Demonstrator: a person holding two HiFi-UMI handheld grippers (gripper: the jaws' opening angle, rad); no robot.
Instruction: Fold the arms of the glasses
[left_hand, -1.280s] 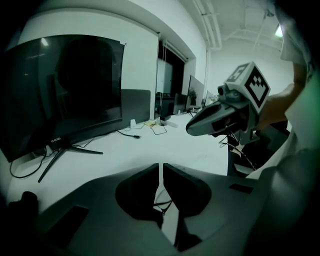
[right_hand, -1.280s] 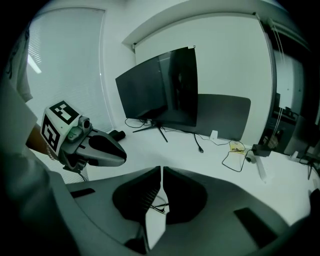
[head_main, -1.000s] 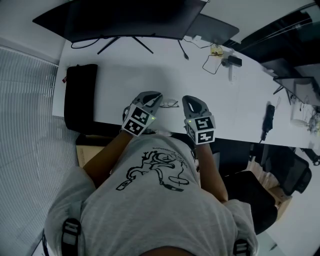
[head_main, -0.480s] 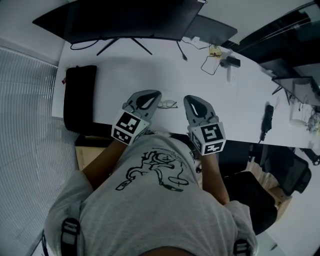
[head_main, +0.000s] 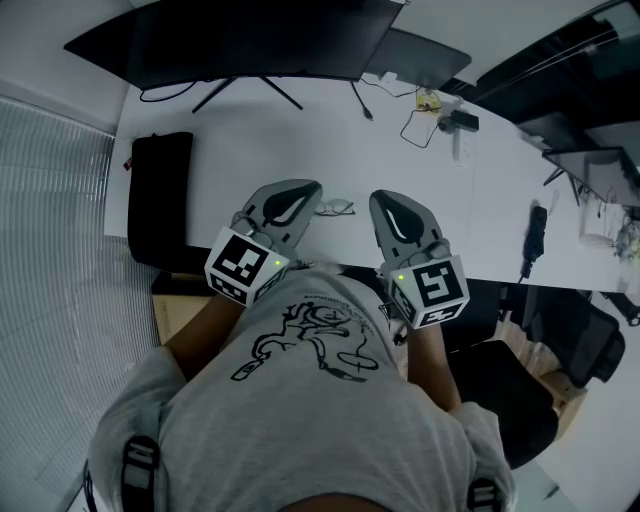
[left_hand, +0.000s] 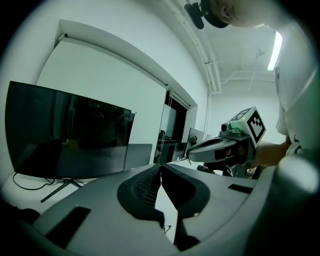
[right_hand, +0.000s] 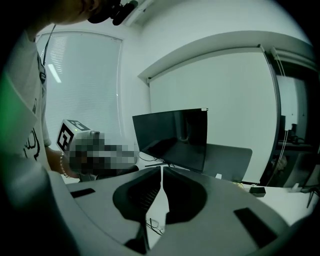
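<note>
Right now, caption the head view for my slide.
Left gripper and right gripper, both shut, hover over the white desk, glasses lying between them.

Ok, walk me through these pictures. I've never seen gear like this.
There is no robot here: a person holds a two-jaw gripper in each hand. The head view comes from a camera on the person's head, looking down. It shows the left gripper and the right gripper hovering above a white table. The other two pictures come from a camera riding on each gripper, looking along its jaws. Both pairs of jaws are shut with nothing between them. On the table, a pair of glasses lies between the grippers. There is also a black pouch, a monitor and some cables.
</note>
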